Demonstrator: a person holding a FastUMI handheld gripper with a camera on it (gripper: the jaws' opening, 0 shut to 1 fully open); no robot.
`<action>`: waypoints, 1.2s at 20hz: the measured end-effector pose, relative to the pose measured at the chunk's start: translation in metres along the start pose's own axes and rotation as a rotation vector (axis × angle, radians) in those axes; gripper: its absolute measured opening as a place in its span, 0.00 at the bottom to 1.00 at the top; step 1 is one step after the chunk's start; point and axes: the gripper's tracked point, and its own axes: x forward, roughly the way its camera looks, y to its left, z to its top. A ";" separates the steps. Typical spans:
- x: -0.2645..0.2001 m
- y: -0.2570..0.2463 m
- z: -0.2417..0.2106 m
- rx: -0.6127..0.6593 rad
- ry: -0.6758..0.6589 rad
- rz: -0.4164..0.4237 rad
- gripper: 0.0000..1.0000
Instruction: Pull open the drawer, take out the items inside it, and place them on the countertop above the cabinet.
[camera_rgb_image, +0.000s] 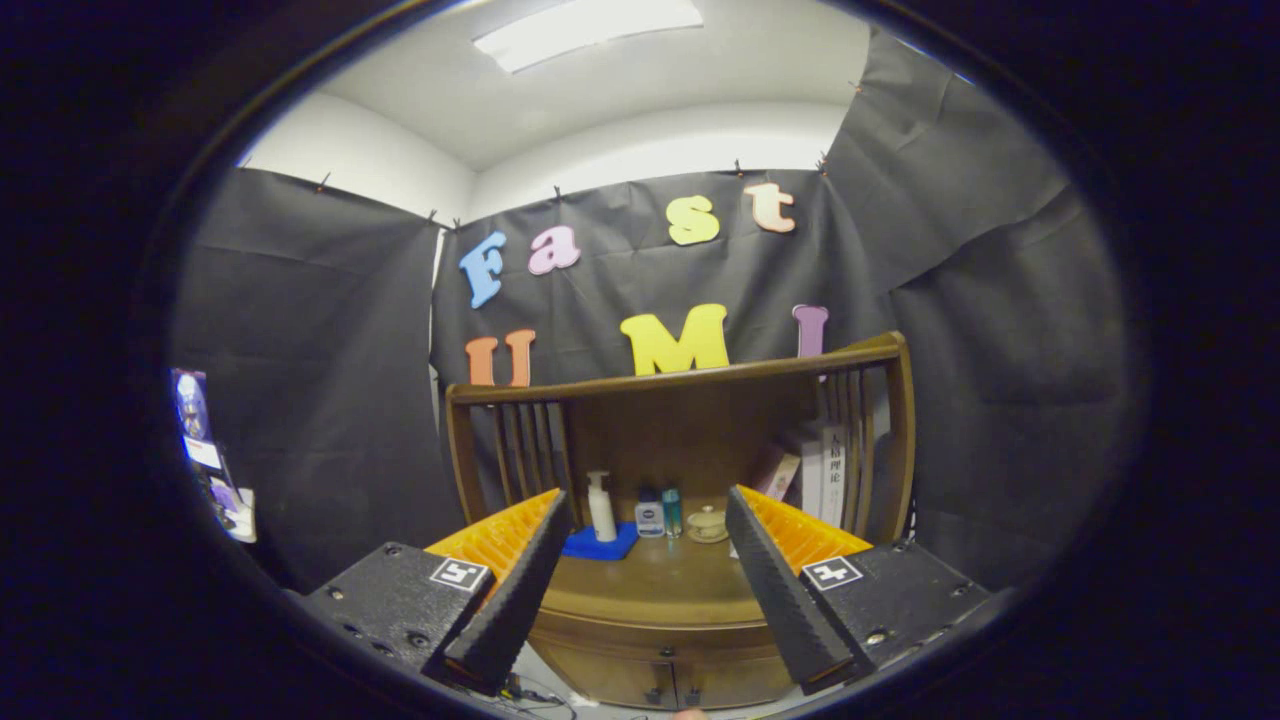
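Black cloth drapes the booth's walls beneath white upper walls and a ceiling light panel. A wooden railing with slatted sides backs the cabinet.

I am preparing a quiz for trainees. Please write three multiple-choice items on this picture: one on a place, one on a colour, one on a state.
1. Where does the white pump bottle stand?
A. on the blue cloth
B. on the floor
C. inside a drawer

2. What colour is the countertop?
A. white
B. brown wood
C. green

3. How is the gripper?
A. shut on a bottle
B. open, holding nothing
C. shut on a knob

Key: 1 A, its base sits on the cloth; 2 B, wood grain shows; 3 B, the fingers stand wide apart.
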 end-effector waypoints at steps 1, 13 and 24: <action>0.008 0.000 -0.017 0.004 0.014 -0.010 0.99; 0.063 -0.003 -0.209 0.056 0.192 -0.071 0.96; 0.101 -0.034 -0.334 0.013 0.364 -0.192 0.70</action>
